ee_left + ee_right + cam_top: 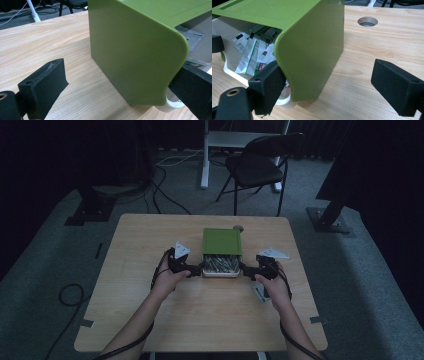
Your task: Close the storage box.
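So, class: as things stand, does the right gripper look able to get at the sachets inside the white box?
Probably yes. The green lid covers the far part of the white box, leaving the sachets open at the near end, where the right gripper sits with jaws spread.

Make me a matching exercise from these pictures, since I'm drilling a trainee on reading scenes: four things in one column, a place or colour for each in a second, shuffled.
Things:
1. lid
2. packets
3. chair
4. left gripper

Places or colours:
A. on the floor beyond the table
B. green
C. at the box's left side
D. inside the white box

Pairs: 1-B, 2-D, 3-A, 4-C
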`<state>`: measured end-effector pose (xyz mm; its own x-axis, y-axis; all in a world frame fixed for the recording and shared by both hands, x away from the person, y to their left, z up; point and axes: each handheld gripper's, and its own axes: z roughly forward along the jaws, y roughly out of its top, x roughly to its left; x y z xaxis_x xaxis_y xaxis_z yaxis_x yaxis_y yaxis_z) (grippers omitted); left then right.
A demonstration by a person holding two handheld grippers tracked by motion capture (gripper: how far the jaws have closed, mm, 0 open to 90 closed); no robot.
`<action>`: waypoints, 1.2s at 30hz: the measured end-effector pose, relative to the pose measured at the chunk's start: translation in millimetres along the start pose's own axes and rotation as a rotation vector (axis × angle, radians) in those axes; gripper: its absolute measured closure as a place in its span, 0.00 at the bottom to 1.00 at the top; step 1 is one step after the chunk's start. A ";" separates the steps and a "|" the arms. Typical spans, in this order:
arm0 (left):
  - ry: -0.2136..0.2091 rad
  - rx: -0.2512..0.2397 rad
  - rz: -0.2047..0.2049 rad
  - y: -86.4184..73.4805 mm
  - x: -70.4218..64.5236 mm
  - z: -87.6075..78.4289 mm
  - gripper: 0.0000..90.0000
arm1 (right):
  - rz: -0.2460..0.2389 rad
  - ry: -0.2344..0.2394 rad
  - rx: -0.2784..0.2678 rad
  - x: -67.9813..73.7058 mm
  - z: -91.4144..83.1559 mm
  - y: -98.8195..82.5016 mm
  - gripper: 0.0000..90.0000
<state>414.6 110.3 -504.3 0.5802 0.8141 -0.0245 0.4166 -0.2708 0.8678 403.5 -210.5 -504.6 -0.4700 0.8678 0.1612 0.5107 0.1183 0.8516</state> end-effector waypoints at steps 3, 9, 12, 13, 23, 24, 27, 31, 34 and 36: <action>0.007 0.000 0.006 1.1 0.0 1.0 0.04 | -0.005 -0.011 0.005 0.8 0.8 1.6 0.14; 0.009 0.001 0.012 1.3 -0.8 0.5 0.04 | -0.002 -0.011 0.013 1.6 1.0 2.4 0.15; 0.004 0.002 0.011 0.7 -1.3 -0.2 0.04 | -0.005 -0.008 0.010 2.3 0.7 2.5 0.15; -0.006 -0.002 0.011 0.1 -2.6 -1.5 0.04 | -0.001 0.004 0.002 3.7 -0.4 2.5 0.15; -0.010 -0.026 -0.023 -0.5 -5.3 -12.1 0.04 | -0.013 0.013 -0.015 5.2 -4.3 -0.1 0.15; -0.008 -0.028 -0.034 -0.7 -5.3 -13.2 0.04 | -0.021 0.016 -0.017 5.3 -4.6 -0.4 0.15; -0.003 -0.041 -0.037 -1.1 -7.1 -16.6 0.04 | -0.026 0.036 -0.012 6.0 -5.7 -1.6 0.15; -0.008 -0.049 -0.048 -1.7 -7.6 -19.5 0.04 | -0.028 0.041 -0.014 6.5 -7.1 -1.0 0.15; 0.013 -0.050 -0.052 -2.2 -6.3 -23.1 0.04 | -0.031 0.034 -0.019 6.5 -8.5 -0.4 0.15; 0.024 -0.050 -0.044 -2.2 -5.2 -26.7 0.04 | -0.032 0.026 -0.018 6.3 -10.4 -0.1 0.15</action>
<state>392.0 120.3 -492.8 0.5448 0.8370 -0.0513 0.4056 -0.2094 0.8898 393.0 -210.0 -498.5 -0.5047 0.8507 0.1469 0.4821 0.1366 0.8654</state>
